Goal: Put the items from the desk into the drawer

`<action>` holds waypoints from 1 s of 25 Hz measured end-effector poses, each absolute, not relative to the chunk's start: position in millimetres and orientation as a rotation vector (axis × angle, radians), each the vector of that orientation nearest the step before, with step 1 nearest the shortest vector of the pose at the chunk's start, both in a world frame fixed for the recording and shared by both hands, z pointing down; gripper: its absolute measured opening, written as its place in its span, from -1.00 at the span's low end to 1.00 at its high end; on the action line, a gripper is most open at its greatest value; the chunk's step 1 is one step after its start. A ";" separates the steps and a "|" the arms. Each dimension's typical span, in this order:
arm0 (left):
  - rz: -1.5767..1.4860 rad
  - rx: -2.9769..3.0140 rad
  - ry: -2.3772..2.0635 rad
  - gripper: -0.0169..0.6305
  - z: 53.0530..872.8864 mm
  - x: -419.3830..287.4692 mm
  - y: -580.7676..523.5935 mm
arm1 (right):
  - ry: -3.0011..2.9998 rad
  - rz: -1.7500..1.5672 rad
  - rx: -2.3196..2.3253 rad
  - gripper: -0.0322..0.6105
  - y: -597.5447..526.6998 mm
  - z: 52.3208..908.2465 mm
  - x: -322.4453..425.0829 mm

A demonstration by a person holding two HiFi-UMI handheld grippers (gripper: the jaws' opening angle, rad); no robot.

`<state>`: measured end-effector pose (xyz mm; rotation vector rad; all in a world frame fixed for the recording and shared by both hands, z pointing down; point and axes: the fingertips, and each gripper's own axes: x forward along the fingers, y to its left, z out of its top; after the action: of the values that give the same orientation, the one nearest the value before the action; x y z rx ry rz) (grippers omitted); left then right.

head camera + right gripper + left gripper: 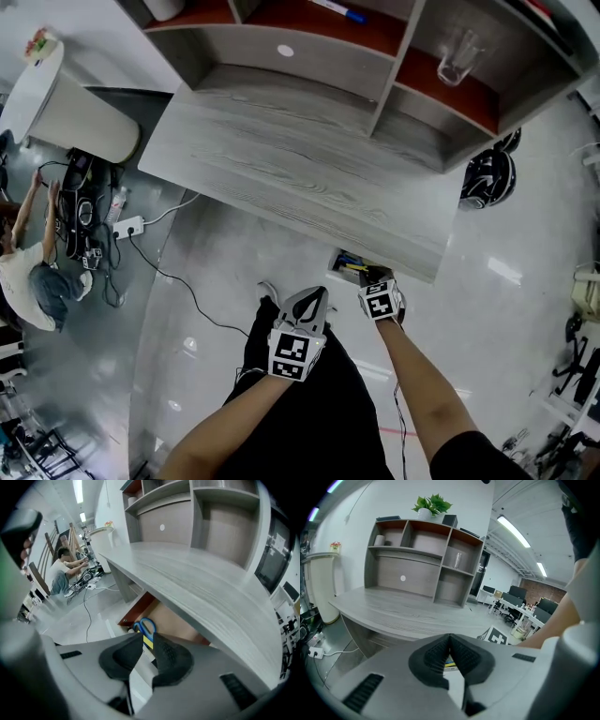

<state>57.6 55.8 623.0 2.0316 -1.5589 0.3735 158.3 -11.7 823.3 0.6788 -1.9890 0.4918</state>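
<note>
Nearest, our left gripper (450, 637) has its pads (435, 656) pressed together on nothing. Our right gripper (148, 638) hangs over the open drawer (135, 610), its own pads a narrow slit apart. A yellow thing (148, 642) shows in that slit, and we cannot tell whether they pinch it. Blue scissors (147, 625) lie in the drawer, just under the desk (201, 583) edge. Beyond, a shelf (197, 508) stands at the desk's back.
</note>
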 end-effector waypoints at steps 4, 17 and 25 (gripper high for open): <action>0.374 2.067 -1.550 -0.91 613.6 65.4 55.6 | -2.072 0.585 0.728 -0.68 -5.0 793.6 156.8; 0.376 2.165 -1.492 -0.91 569.7 78.1 59.1 | -2.261 0.714 1.036 -0.80 22.8 667.5 171.8; 0.331 2.232 -1.461 -0.91 537.8 73.4 58.7 | -2.366 0.664 1.331 -0.84 38.6 572.0 173.3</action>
<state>73.4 58.7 537.8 2.2319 -1.4613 0.3307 173.3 38.6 572.0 1.3307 -2.3657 0.6640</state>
